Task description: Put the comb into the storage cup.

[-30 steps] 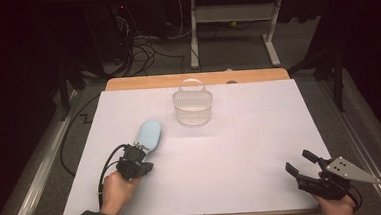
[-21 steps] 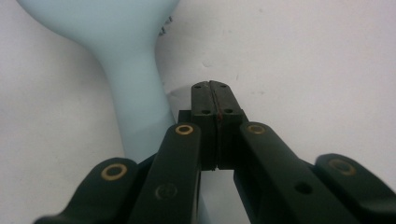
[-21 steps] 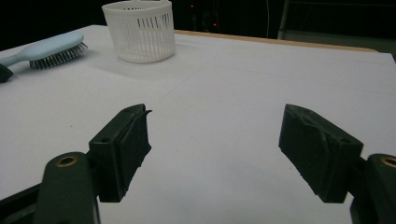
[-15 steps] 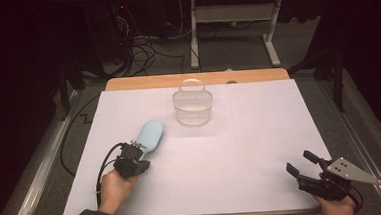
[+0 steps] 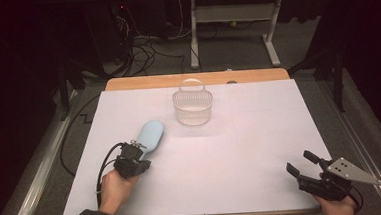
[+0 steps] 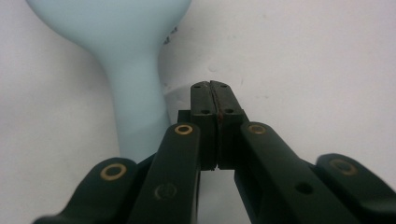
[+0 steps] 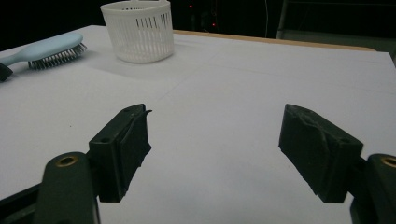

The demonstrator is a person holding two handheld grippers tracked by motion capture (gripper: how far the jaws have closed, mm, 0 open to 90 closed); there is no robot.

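Though parked right up against the handle, grips nothing at all: left tool, pads pressed flat together, no gap, no catch. Seen along its own jaws in the left gripper view, left tool shut tight with the pale blue hairbrush running just alongside, off to the left of the closed tips. Hard to say whether touching or only brushing past.

Over on the near left part of the table, lying flat: hairbrush, handle end toward the person, head end pointing away and a little right, roughly toward the white basket at the far middle. Long axis almost in line with the left tool itself, so handle first, head beyond. From the right gripper view, hairbrush with bristles down on the sheet, basket standing apart from it.

Down at the near right corner, well apart from everything: right tool, spread wide and empty, right tool framing bare white table between its pads.

Clearly the left hand's job, by nearness. Probably calls for opening up first, then shifting sideways onto that handle, pads closing across the narrow neck rather than along it.
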